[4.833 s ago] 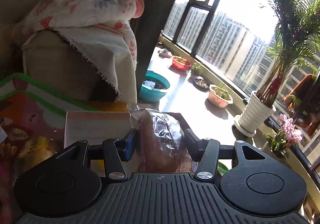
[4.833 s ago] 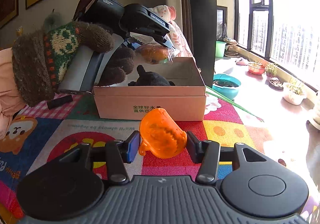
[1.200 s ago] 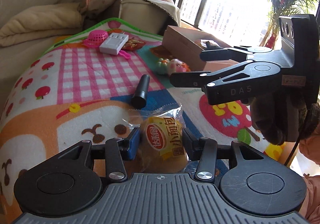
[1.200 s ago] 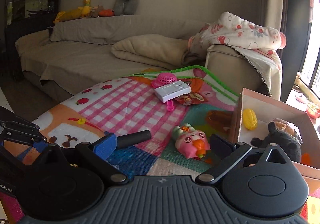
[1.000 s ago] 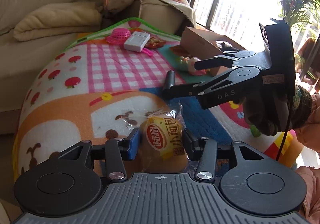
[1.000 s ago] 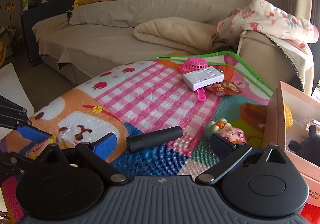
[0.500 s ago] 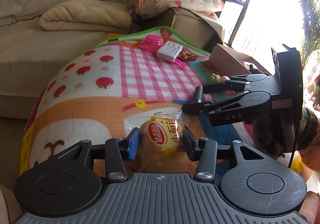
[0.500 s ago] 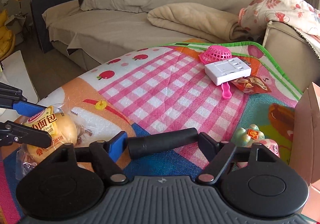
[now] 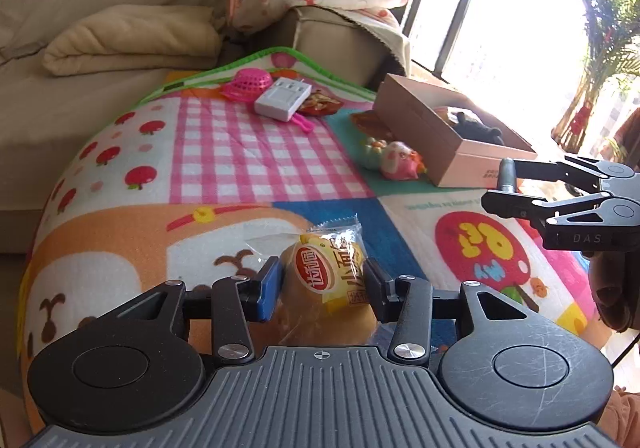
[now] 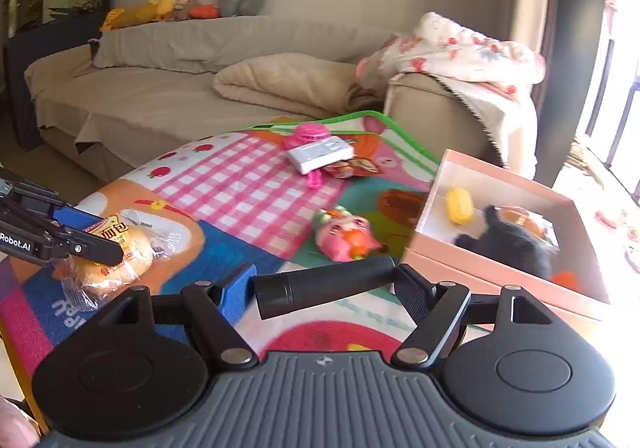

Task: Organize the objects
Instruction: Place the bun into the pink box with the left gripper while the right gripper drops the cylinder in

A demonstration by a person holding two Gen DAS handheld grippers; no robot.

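Left gripper (image 9: 323, 288): fingers pinch the wrapped bun (image 9: 328, 280) between the pads, clear of the play mat (image 9: 224, 152); right gripper (image 10: 324, 290): fingers clamp the black cylinder (image 10: 324, 286) end to end, lifted off the mat. Beyond the right fingers sits the pink pig toy (image 10: 344, 234), then right of it the open cardboard box (image 10: 500, 272) already holding a few things; farther out, the white adapter (image 10: 320, 156). Looks like the carry step: next, swing both loads over the box rim and release inside.

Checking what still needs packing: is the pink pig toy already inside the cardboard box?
No, the pink pig toy lies on the colourful play mat, outside the open cardboard box and just left of its wall.
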